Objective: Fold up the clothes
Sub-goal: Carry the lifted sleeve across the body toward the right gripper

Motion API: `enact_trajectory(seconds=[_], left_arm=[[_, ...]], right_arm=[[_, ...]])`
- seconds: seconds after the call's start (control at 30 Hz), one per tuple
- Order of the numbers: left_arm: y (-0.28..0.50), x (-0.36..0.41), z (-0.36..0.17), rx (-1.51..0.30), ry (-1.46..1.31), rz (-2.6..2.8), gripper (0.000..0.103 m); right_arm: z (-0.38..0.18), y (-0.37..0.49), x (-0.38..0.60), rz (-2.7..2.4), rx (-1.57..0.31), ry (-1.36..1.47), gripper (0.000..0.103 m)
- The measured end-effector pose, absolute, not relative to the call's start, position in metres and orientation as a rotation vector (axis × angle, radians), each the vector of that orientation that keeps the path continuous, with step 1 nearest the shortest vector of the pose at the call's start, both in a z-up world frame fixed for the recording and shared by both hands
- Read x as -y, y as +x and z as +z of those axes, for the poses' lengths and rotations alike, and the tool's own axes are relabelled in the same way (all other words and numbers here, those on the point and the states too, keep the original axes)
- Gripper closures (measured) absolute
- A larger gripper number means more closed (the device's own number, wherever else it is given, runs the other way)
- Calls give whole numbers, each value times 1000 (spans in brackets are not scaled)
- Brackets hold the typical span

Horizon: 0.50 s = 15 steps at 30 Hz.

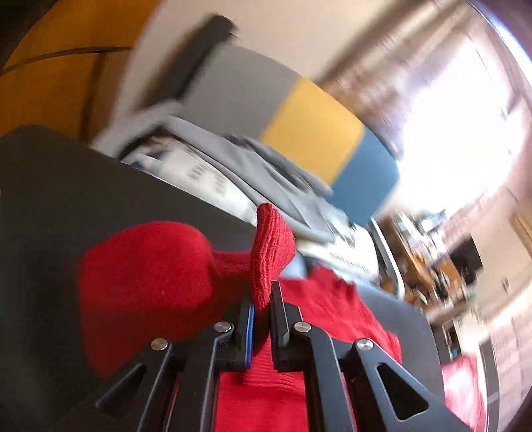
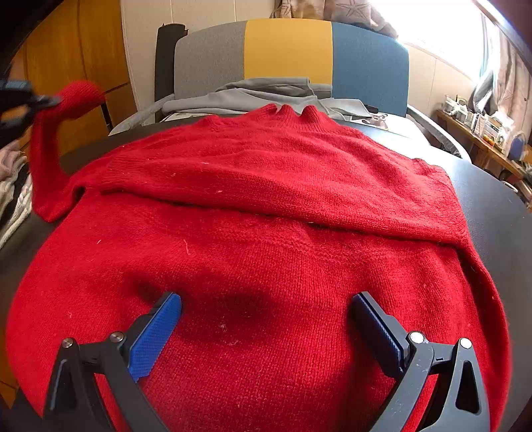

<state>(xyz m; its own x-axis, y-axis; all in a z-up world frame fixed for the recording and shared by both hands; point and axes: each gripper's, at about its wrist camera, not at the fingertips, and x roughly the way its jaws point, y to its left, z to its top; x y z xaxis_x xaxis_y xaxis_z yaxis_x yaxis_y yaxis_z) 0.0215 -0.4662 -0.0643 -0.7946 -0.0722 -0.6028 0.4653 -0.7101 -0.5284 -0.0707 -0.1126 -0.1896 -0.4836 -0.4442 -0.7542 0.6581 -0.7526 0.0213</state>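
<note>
A dark table [image 2: 498, 206] is seen at centre. At 12 o'clock, a chair back [image 2: 289, 50] in grey, yellow and blue panels is set against a pale wall [image 2: 199, 13]. Wooden doors [image 2: 66, 59] are found at 10 o'clock, a sunlit window [image 2: 439, 30] at 1 o'clock, a cluttered shelf [image 2: 482, 133] at 3 o'clock.

Sweater [image 2: 259, 239] on table [image 2: 492, 212], chair [image 2: 289, 50] behind.

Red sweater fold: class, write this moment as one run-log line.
left hand-held gripper: shut on sleeve cuff, lifted | right hand-held gripper: open over red sweater | table: sweater flat
</note>
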Motion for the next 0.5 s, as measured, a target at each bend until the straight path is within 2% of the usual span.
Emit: enact_trajectory(seconds=[0.2,0.4,0.5], left_arm=[[-49,399,-104,-917,1077,-2601,97],[-69,356,-141,-848,1240,-2615,97],[-64,353,-145,-884,1256,-2631,86]], right_arm=[[-190,-71,111,-2222,-345,1027,0],[-191,-71,113,-2221,-346,1028,0],[-191,-70,114,-2223,-348,1029,0]])
